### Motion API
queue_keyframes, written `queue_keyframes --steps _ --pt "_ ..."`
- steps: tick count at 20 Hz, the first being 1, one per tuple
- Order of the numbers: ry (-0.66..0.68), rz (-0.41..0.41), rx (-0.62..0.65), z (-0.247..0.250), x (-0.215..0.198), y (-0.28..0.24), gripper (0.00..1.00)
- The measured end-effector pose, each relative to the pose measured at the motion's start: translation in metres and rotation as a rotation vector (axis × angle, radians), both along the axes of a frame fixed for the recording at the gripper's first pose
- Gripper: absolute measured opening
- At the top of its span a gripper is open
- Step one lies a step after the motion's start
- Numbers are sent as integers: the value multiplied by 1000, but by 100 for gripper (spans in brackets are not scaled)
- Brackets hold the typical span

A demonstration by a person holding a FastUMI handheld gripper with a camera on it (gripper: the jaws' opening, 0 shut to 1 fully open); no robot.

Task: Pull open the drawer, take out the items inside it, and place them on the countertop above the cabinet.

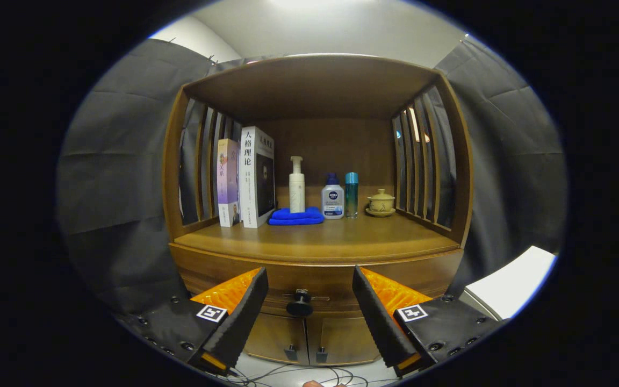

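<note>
While the drawer (309,279) is closed, the gripper (309,301) hangs in front of the cabinet with its fingers spread wide apart, gripping nothing. The round dark knob (300,306) of the drawer sits in the gap between them, a little beyond the tips; that line-up looks deliberate, a way to take the knob from both sides before pulling. Whatever lies inside the drawer cannot be seen. Below the knob, two lower doors (309,336) meet at a centre seam, each with one small handle, and loose cables lie on the floor beneath.

Above the drawer front runs the countertop (342,236), where the items are meant to end up. Its front half is bare, probably kept free for them. Pushed to the back stand two books (247,177) upright at the left, one folded blue cloth (295,216) with one white pump bottle (297,185) at its rear, then two shorter bottles (340,196), and one lidded cup on a saucer (381,203) at the right.
</note>
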State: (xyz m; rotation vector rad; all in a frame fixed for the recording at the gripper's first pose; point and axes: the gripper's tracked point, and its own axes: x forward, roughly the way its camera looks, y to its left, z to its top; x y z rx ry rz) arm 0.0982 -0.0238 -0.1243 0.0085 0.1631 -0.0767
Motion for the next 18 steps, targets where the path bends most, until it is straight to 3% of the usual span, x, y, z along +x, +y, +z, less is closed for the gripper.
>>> queue_keyframes --steps 5,8,18 --pt "32 48 -37 -22 14 32 98" --pt "39 47 -93 -28 18 30 99" --pt "79 40 -76 -55 38 24 98"
